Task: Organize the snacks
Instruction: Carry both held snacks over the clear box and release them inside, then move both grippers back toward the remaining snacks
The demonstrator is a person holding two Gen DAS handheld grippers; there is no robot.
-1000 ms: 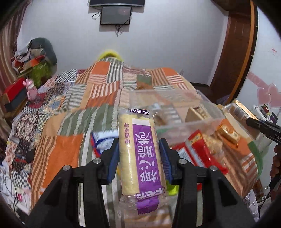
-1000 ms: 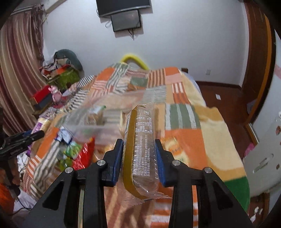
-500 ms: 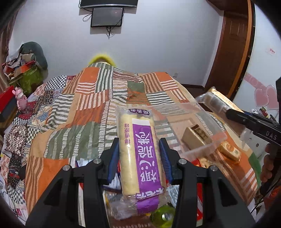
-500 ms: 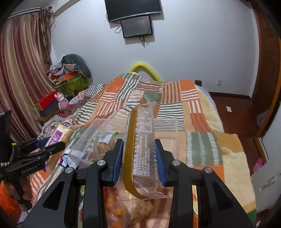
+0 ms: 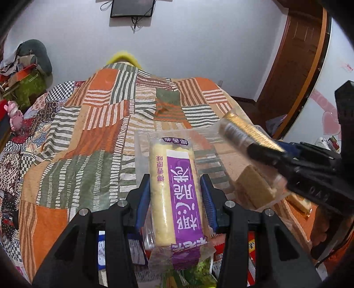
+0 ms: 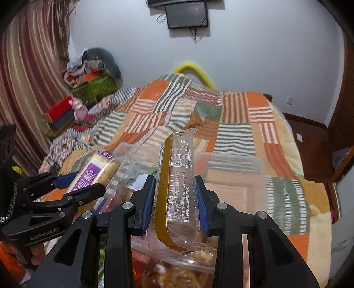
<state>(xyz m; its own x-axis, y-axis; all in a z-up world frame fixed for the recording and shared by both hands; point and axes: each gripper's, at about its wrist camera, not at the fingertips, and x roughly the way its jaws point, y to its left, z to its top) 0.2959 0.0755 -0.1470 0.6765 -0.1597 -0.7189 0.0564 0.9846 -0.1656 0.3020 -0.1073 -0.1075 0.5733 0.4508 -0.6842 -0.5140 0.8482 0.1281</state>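
Bedroom, white walls; wall screen (image 6: pixel 187 16) mounted high, striped curtain (image 6: pixel 28 73) at one side, wooden door (image 5: pixel 294 64) at the other.

Bed (image 5: pixel 93 124): covered by a patchwork blanket in orange, green and cream stripes. Yellow hoop (image 6: pixel 194 71) at its far end.

Clear plastic box (image 6: pixel 234 170): on the bed, near the grippers, holding a few wrapped snacks; a tan wafer pack (image 5: pixel 254 188) shows inside.

Left gripper (image 5: pixel 176 195): fingers clamped on a long yellow roll in a purple-labelled wrapper (image 5: pixel 177 190), held lengthwise above the loose snack packets (image 5: pixel 250 248) at the near edge.

Right gripper (image 6: pixel 174 199): fingers clamped on a clear wrapper with a gold edge strip (image 6: pixel 177 190), printed side up, held over the box area.

Clutter pile (image 6: pixel 93 73): clothes and boxes beside the curtain; a small pink toy (image 6: pixel 78 109) next to it.
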